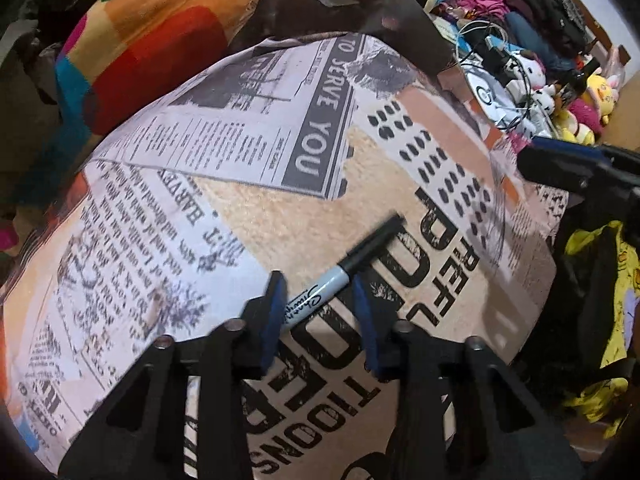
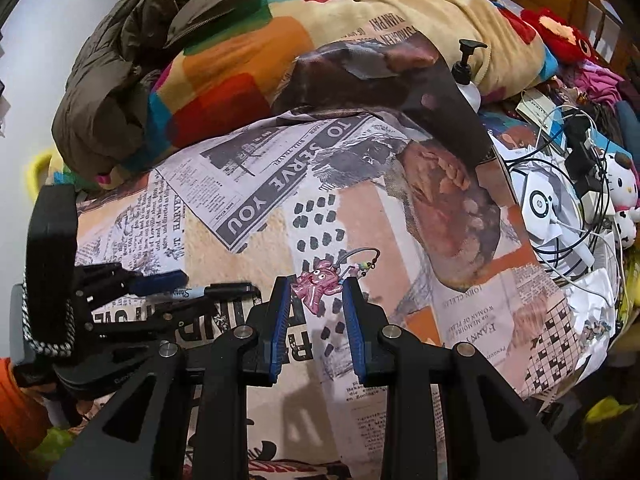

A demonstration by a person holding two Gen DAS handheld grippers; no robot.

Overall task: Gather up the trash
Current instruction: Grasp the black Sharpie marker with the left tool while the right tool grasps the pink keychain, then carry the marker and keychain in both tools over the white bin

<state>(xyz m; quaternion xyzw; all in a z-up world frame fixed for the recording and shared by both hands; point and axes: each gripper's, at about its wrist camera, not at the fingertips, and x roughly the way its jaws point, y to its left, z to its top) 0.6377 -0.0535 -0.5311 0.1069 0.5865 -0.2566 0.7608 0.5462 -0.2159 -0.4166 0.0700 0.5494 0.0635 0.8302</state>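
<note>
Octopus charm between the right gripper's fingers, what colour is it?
Translucent pink octopus charm, clearest in the right wrist view.

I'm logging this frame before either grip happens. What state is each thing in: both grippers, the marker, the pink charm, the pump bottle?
left gripper: open, fingers either side of the marker.
marker: capped, lying flat on the bedspread, not lifted.
right gripper: open, straddling the pink charm.
pink charm: lying on the bedspread, not gripped.
pump bottle: upright, pump on.
</note>
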